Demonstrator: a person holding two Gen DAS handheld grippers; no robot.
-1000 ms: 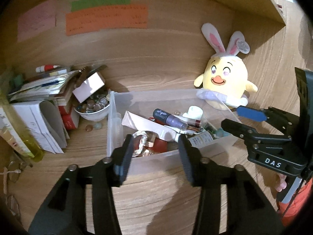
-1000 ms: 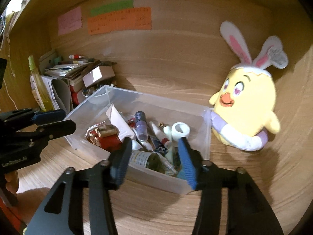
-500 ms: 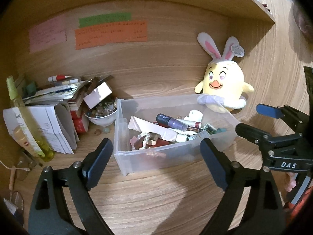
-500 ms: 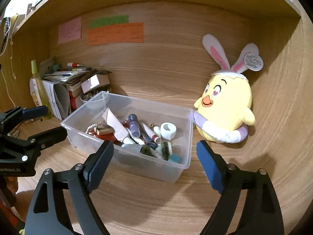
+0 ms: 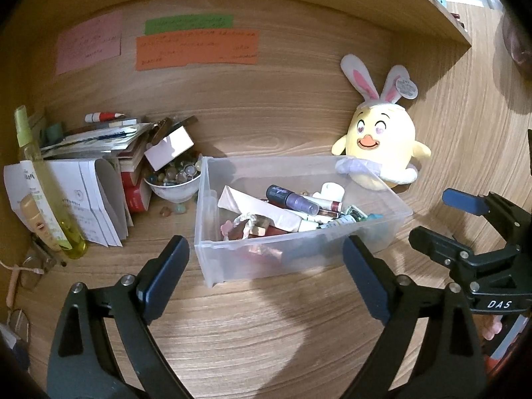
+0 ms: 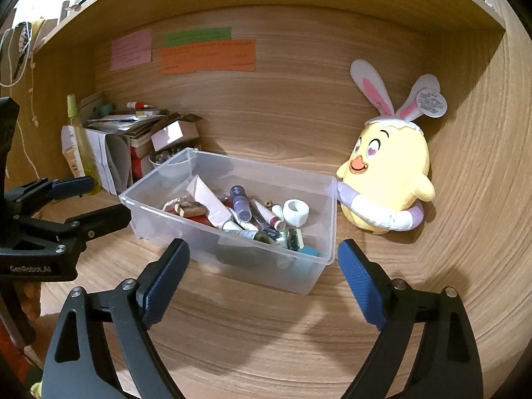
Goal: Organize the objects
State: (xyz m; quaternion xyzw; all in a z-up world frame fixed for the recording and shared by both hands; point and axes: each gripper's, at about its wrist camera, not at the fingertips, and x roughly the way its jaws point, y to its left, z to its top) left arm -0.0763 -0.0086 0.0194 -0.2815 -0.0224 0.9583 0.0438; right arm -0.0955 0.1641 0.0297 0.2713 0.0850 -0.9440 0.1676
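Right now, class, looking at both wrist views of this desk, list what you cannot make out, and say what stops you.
- Writing on the orange note, the green note and the pink note: too small, both views.
- Items at the bottom of the clear bin: buried under the tubes, blurred by its frosted front wall.
- Bowl of beads: in the right wrist view, mostly hidden behind the bin.
- Glasses: cut off by the left wrist view's edge.

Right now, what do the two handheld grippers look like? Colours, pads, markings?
Both are black plastic two-finger clamps with silver screws and blue ribbed pads. The left gripper carries white "GenRobot.AI" lettering on its body in the right wrist view; the right gripper shows "DAS" in white in the left wrist view. No cables or sleeves are clearly visible.
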